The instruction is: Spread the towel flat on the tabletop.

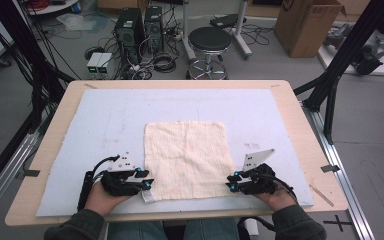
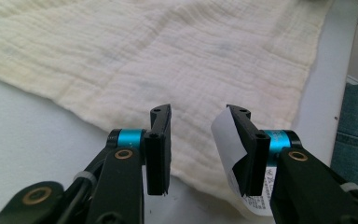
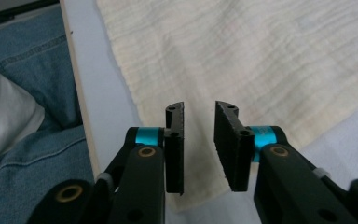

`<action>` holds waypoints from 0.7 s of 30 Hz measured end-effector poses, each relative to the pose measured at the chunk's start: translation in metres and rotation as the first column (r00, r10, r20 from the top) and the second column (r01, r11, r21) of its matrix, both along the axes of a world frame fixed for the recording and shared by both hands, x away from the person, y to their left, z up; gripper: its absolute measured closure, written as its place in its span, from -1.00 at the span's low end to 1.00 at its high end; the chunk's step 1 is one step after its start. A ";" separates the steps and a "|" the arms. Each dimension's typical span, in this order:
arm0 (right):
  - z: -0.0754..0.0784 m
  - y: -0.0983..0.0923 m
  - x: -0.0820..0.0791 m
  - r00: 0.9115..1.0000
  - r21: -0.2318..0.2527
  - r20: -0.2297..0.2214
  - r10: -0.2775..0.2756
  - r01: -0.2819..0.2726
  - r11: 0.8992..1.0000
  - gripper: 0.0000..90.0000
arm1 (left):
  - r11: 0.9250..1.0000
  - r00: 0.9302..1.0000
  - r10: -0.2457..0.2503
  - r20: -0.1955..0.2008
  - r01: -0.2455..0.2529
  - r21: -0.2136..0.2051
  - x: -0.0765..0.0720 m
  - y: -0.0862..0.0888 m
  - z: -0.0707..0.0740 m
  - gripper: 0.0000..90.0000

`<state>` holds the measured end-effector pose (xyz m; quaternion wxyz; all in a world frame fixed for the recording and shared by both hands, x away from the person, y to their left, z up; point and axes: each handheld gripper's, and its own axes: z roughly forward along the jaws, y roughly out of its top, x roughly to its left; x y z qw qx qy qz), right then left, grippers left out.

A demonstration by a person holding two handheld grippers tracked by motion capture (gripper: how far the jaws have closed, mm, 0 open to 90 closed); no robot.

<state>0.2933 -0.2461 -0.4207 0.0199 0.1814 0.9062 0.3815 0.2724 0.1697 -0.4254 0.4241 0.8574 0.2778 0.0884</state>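
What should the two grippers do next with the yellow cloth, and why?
Probably close both on the near corners. The cloth lies flat, the left gripper and right gripper each stand open over a near corner, and neither pinches the fabric yet. The white tag lies against the left gripper, so it may get caught too.

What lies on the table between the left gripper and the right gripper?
In the high view, the near edge of the cream cloth lies between the left gripper and the right gripper. Its white label sits by the left gripper.

Black claws (image 2: 198,140), cyan collars (brass screws), olive sleeves.
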 end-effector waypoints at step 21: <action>-0.014 0.030 -0.001 0.995 -0.036 -0.018 0.099 -0.100 0.994 0.55 | 0.993 0.995 -0.098 -0.008 0.099 0.059 -0.007 0.003 -0.013 0.98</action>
